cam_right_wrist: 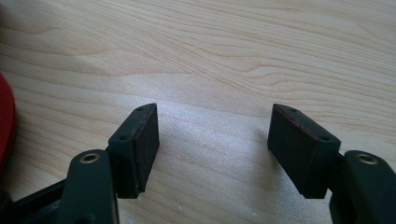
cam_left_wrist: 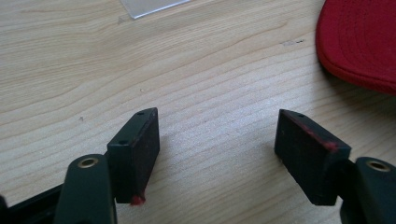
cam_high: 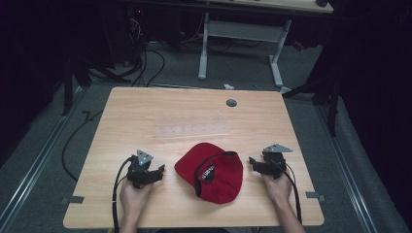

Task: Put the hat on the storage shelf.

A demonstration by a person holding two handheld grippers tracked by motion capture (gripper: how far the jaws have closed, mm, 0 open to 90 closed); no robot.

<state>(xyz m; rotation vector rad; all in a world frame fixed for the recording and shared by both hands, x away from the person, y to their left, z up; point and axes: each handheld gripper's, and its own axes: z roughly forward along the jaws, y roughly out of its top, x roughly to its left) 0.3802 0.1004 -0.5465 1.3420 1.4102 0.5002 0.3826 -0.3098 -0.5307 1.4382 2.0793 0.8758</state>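
Pale wood tabletop (cam_high: 145,116) carries a red cap (cam_high: 210,172) near its front middle, opening up. It is flanked by the left gripper (cam_high: 156,173) and the right gripper (cam_high: 255,163), each just beside it, jaws spread wide and empty. The cap is probably best taken at its edge from both sides, with the jaws brought in low and level.

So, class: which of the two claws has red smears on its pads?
The left claw: red marks show on its pads. The right claw has plain dark pads. Both are open beside the red cap.
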